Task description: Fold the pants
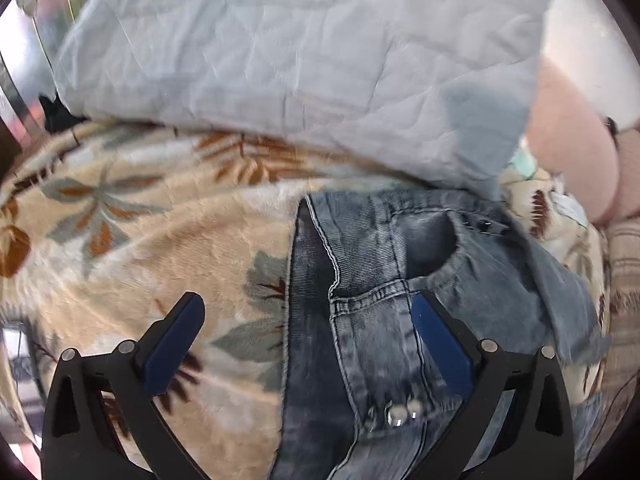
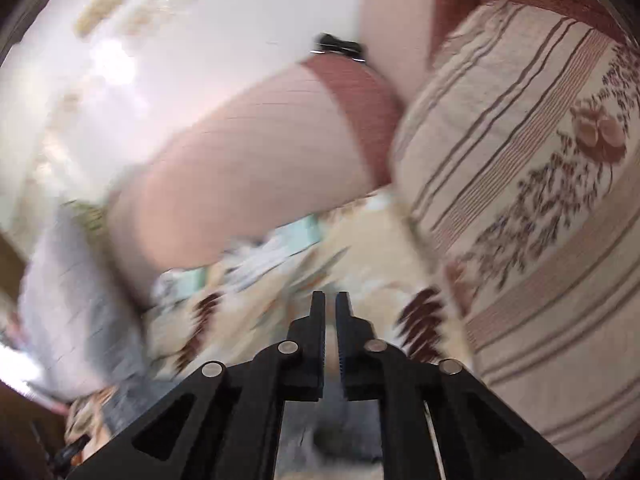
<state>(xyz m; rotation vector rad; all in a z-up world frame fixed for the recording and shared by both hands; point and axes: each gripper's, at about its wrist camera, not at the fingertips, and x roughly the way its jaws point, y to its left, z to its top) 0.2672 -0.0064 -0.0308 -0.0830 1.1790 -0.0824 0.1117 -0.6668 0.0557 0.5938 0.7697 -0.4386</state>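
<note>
Blue denim pants (image 1: pixel 372 280) lie on a beige floral blanket (image 1: pixel 160 240), waistband end with a pocket and metal studs toward the camera. My left gripper (image 1: pixel 308 320) is open, its jaws wide apart; the right blue pad (image 1: pixel 440 344) is over the denim and the left pad (image 1: pixel 172 344) over the blanket. My right gripper (image 2: pixel 330 312) has its jaws nearly together with a thin gap and nothing visible between them. It is above the blanket (image 2: pixel 280 280). A bit of grey denim (image 2: pixel 340 432) shows below it. The right view is blurred.
A pale blue quilted pillow (image 1: pixel 300 52) lies on the blanket beyond the pants. A pink bolster (image 2: pixel 240 168) and a striped floral cushion (image 2: pixel 540 200) stand at the right. Bright room background at upper left.
</note>
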